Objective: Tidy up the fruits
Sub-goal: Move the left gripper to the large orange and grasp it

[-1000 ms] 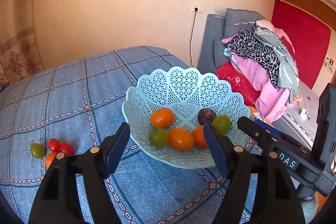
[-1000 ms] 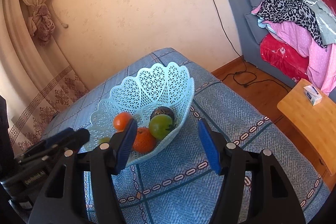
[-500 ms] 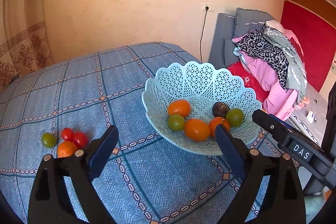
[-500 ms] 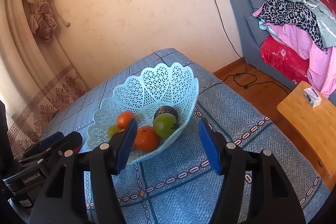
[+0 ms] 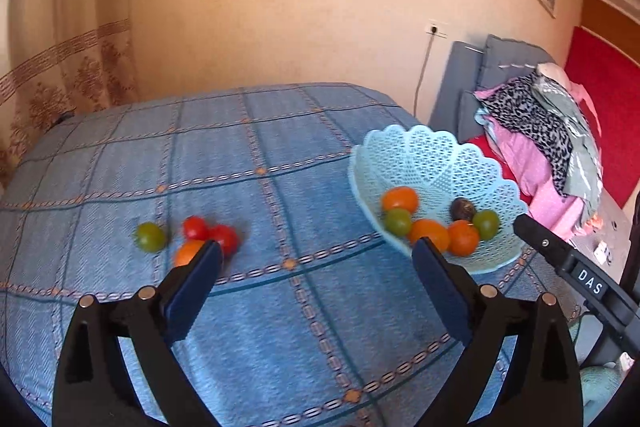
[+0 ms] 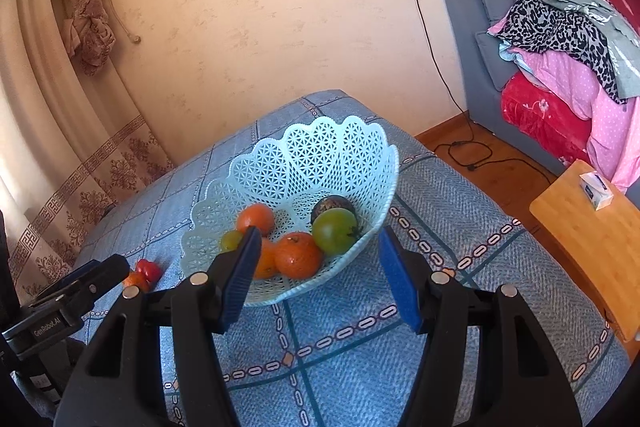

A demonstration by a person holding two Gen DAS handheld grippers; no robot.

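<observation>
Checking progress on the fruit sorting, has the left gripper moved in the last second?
Yes. The left gripper has swung left, away from the basket, which now sits off to its right, toward the loose fruits on the blue cloth.

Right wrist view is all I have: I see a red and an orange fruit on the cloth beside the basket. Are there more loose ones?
Observer: Yes. The left wrist view shows four: a green fruit, two red fruits and an orange fruit.
Operator: Is the left gripper holding any of them?
Observer: No. The left gripper is open and empty; one of its fingers hides part of the orange fruit in that view.
</observation>
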